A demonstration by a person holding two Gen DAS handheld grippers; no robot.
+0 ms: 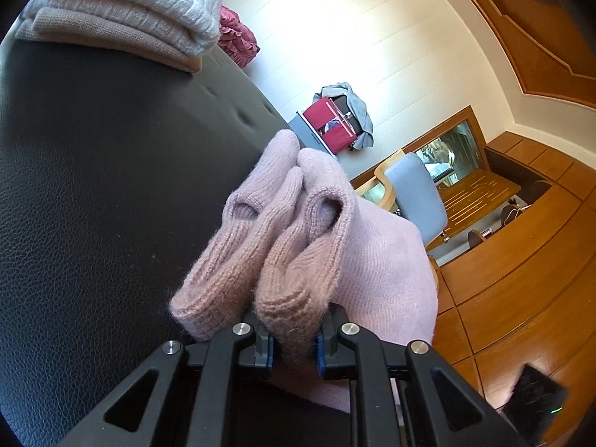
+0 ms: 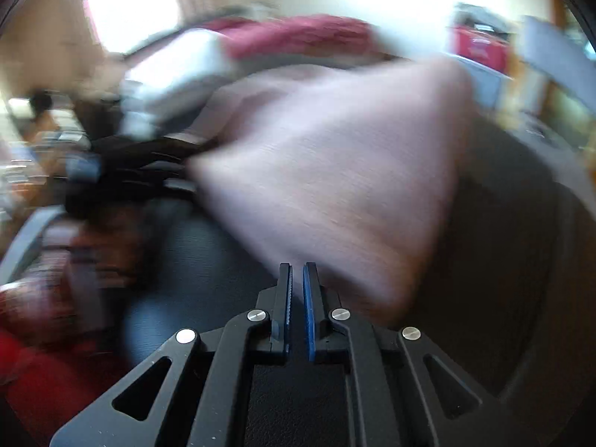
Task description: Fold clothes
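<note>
A pink knit sweater (image 1: pixel 372 253) lies bunched on the black leather surface (image 1: pixel 111 186). Its ribbed edges are gathered in folds right in front of my left gripper (image 1: pixel 294 331), which is shut on one thick fold between its blue pads. The right wrist view is heavily blurred. There the pink sweater (image 2: pixel 354 171) spreads out as a broad slanting sheet ahead of my right gripper (image 2: pixel 297 272). That gripper's jaws stand almost together with only a thin slit and nothing between them. The sweater's lower edge passes just right of its fingertips.
Folded white and beige knits (image 1: pixel 130 11) are stacked at the far end of the leather surface, with a dark red garment (image 1: pixel 238 37) behind them. Beyond the edge are a red bin with grey cloth (image 1: pixel 335 123), a grey chair (image 1: pixel 417 193) and wooden flooring.
</note>
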